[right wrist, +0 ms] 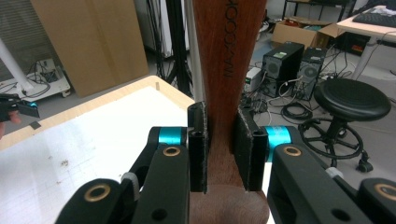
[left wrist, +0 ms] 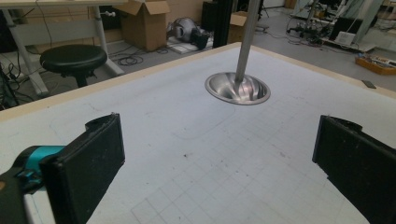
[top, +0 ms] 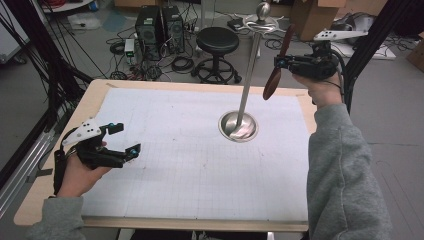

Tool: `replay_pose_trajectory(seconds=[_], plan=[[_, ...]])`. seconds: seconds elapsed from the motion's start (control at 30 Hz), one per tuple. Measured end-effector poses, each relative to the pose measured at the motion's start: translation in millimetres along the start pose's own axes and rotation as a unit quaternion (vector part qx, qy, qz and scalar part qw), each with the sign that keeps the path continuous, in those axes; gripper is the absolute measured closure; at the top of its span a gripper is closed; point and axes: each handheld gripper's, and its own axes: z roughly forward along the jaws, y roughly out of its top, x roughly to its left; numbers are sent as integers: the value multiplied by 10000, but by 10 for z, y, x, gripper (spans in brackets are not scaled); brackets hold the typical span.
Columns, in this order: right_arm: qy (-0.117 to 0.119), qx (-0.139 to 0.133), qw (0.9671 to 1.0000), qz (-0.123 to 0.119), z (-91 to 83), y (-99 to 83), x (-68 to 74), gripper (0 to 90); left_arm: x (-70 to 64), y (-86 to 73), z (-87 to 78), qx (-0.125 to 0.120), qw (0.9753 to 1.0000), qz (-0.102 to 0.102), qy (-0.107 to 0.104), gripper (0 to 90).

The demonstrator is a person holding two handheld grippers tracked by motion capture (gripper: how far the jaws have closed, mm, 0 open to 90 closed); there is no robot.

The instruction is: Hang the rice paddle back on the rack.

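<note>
A dark brown wooden utensil (top: 272, 82) hangs slanted in the air at the far right, above the table's back edge, with my right gripper (top: 281, 62) shut on its handle. In the right gripper view the wooden handle (right wrist: 229, 46), stamped with letters, runs up between the closed pads (right wrist: 198, 144). A steel stand rises from a round dish base (top: 238, 126) mid-table, its pole (top: 250, 75) topped by hooks and a ball. My left gripper (top: 127, 139) rests open near the table's left edge, its jaws wide apart and nothing between them (left wrist: 217, 144), facing the stand base (left wrist: 238, 88).
A white gridded mat (top: 175, 165) covers the wooden table. Behind the table stand a black stool (top: 217, 40), computer towers (top: 160, 25) and loose cables. Black frame posts (top: 370, 35) rise at the right, and a cardboard box (top: 312, 15) sits behind.
</note>
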Motion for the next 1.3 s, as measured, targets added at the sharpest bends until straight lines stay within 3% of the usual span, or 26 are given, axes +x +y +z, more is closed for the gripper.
replay_pose_trajectory(seconds=[1.3], plan=[[99, 24, 9999, -41, 161, -3, 15, 768, 37, -11, -85, -31, 9999, -74, 62, 27]])
